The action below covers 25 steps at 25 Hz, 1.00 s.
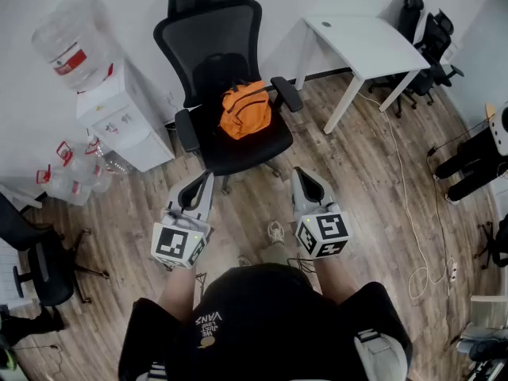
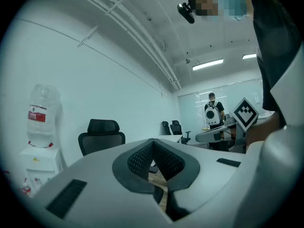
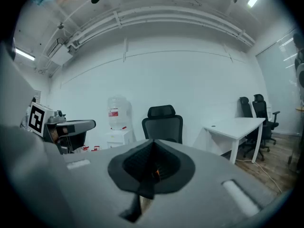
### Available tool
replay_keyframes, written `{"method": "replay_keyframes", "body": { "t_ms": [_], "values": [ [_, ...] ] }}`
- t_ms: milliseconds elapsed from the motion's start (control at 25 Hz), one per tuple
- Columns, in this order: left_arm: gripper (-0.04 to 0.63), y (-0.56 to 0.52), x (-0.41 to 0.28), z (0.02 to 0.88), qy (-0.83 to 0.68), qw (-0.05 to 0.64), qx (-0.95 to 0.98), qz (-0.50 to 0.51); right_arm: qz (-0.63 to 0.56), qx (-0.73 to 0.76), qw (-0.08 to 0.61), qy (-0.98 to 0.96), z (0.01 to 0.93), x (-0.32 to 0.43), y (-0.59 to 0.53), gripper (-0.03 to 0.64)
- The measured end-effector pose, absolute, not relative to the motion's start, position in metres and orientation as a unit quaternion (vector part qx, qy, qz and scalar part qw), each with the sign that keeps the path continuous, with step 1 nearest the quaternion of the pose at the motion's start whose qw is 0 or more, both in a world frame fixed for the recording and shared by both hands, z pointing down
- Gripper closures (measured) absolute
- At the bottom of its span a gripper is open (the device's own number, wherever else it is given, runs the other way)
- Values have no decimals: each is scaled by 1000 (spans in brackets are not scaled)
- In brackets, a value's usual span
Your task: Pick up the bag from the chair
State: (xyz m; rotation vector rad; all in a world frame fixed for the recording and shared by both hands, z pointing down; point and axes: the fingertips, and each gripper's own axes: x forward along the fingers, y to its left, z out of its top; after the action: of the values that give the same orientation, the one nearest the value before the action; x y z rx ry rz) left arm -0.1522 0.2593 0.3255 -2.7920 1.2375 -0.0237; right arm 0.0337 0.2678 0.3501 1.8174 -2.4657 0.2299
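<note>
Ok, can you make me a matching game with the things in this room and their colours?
Things:
1. bag
2. chair
3. desk
4. water bottle

Colours:
A. white
B. clear with a red label
C. orange
D. black

Pairs: 1-C, 2-D, 3-A, 4-B
</note>
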Motion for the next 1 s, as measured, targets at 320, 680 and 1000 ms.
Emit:
{"method": "replay_keyframes", "body": {
  "t_ms": [320,680,1000],
  "values": [
    [588,257,-146,325,402,42,-915,-15,65,587,33,-806,346,40,265,618],
    [588,219,-129,330,413,31,-910,-15,65,586,35,-807,346,65,224,618],
    [588,160,-95,327,441,28,-897,-7,54,568,36,-820,340,103,158,618]
  ]
}}
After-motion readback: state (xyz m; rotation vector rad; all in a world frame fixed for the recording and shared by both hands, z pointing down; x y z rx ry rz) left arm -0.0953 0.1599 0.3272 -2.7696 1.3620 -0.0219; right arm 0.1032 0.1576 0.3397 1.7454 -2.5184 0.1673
